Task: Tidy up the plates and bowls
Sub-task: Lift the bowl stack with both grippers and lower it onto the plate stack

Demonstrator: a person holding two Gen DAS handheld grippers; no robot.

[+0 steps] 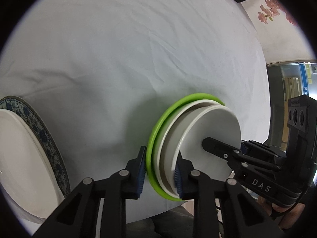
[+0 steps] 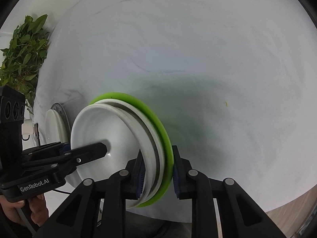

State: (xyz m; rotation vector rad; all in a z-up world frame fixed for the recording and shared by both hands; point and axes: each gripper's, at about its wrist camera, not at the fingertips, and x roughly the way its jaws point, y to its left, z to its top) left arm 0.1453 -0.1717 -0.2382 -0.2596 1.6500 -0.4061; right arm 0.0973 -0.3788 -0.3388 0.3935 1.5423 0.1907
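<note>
Clamping the near rim of a stack of white bowls nested in a green plate, the left gripper has its jaws narrowed onto it, low centre of its frame. Opposite, the right gripper pinches the same rim. A white plate on a blue-patterned plate lies at lower left. White tablecloth spreads openly above, ending near pink flowers upper right.

Left claw and right claw both point steeply down, jaws clamped.
</note>
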